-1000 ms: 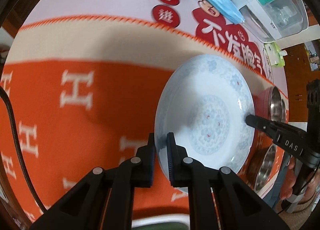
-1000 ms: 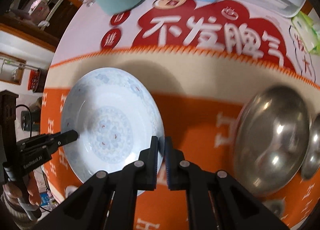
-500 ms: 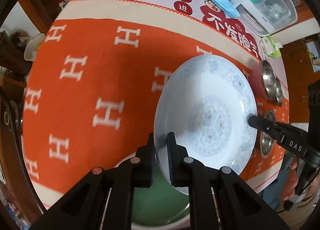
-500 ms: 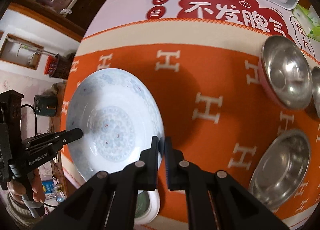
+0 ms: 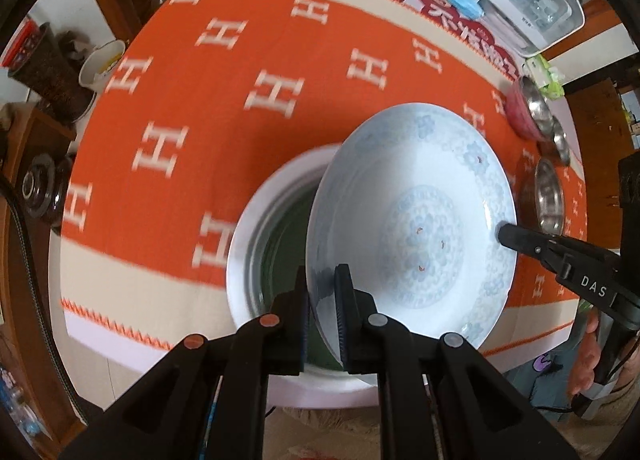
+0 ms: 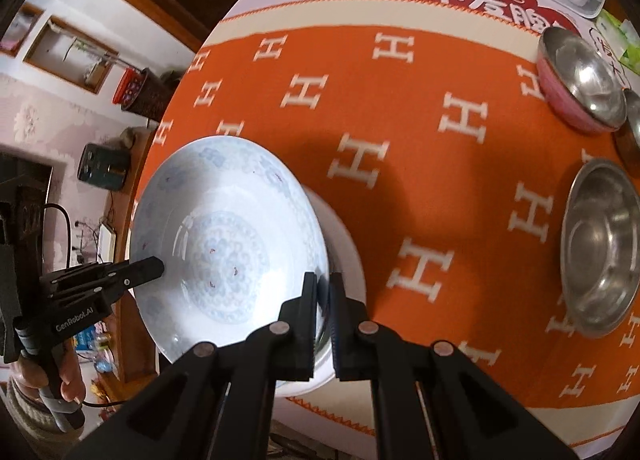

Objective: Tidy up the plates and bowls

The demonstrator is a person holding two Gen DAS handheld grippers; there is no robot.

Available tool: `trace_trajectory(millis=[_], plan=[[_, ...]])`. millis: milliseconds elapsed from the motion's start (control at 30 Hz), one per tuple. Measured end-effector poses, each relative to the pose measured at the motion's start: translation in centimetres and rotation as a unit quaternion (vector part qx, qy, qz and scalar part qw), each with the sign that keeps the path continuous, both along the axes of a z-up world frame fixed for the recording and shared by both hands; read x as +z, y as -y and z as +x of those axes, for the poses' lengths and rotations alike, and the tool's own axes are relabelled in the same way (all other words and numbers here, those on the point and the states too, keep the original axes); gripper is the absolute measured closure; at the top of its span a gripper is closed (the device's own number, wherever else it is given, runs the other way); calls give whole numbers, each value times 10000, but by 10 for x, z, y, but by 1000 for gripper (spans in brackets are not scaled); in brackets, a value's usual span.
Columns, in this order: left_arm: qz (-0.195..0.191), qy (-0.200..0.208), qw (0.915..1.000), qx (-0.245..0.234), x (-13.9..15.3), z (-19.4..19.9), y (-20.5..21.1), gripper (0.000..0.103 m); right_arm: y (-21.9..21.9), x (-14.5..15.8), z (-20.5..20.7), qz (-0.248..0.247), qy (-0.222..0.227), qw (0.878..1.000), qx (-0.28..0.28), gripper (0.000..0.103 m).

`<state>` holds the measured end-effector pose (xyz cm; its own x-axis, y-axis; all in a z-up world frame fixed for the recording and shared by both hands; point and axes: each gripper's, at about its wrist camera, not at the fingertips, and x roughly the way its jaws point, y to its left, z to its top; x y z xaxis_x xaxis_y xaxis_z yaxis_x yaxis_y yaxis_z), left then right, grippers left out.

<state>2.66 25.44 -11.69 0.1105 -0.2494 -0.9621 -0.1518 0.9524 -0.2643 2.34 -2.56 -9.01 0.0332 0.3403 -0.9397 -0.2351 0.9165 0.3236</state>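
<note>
Both claws clamp opposite rims of the blue-patterned plate (image 5: 416, 228), left gripper (image 5: 322, 308) and right gripper (image 6: 323, 314) keeping it level above the green-centred plate (image 5: 248, 236) beneath them, likely for stacking.

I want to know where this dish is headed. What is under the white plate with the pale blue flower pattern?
Under the white blue-patterned plate, clamped at opposite rims by the left gripper and right gripper, sits a white-rimmed dish with a dark green inside. The plate hides its right half.
</note>
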Motion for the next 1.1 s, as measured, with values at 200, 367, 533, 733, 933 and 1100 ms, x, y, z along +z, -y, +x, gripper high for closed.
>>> trace_trajectory(millis=[200,367,533,733,933,1100], plan=[[103,-121,9999,54,-22,-25,-4,93,-11,-21,-25,-120,14,9999,106,98],[191,-145,9997,-25,-35,-31,-6,92,-15,-36,-30,-126,-84,9998,85,98],[221,-231,9994,-103,-48,-29,-5,92,-19,-45,-33,-240,-49,9997,59,97],[565,-232,9975,-353,-57,-25,1,93,-21,-49,-33,-303,-34,9995,14,98],[729,-169,9956,-570,-56,-21,7,92,-23,-48,-31,-388,13,9992,18,97],[750,-172,9941,-766,-55,-20,14,76,-25,-48,-31,-517,74,9985,145,96]])
